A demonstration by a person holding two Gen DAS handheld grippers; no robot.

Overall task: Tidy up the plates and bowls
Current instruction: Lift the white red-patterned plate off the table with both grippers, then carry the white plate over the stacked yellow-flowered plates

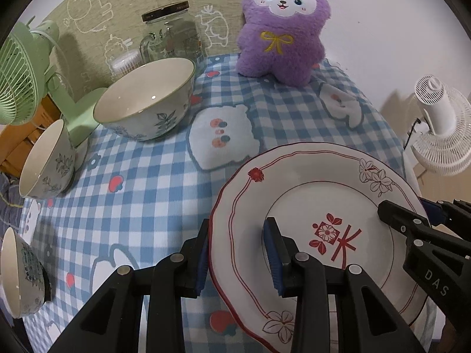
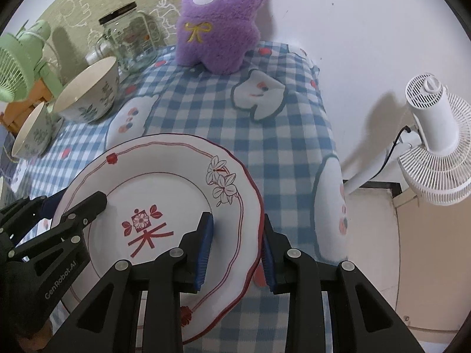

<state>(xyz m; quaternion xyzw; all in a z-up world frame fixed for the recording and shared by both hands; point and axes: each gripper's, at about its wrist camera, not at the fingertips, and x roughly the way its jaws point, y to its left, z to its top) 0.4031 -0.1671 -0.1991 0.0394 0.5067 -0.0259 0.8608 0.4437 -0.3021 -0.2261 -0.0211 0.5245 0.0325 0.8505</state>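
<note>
Gripping glossy scalloped plate [image 1: 309, 206] | left claw [image 1: 240, 256], right claw [image 2: 237, 245] clamped on opposite rims | checked cloth [image 1: 141, 194]

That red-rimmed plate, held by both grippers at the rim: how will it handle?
The plate looks like glazed ceramic: stiff, probably slippery against the fingers. With the left gripper and right gripper pinching opposite rims, it may tilt if one slips. Likely breakable if dropped.

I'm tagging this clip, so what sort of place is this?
Probably a home room: a blue checked cartoon tablecloth, a purple plush toy, a white floor fan and floral ceramic bowls.
</note>
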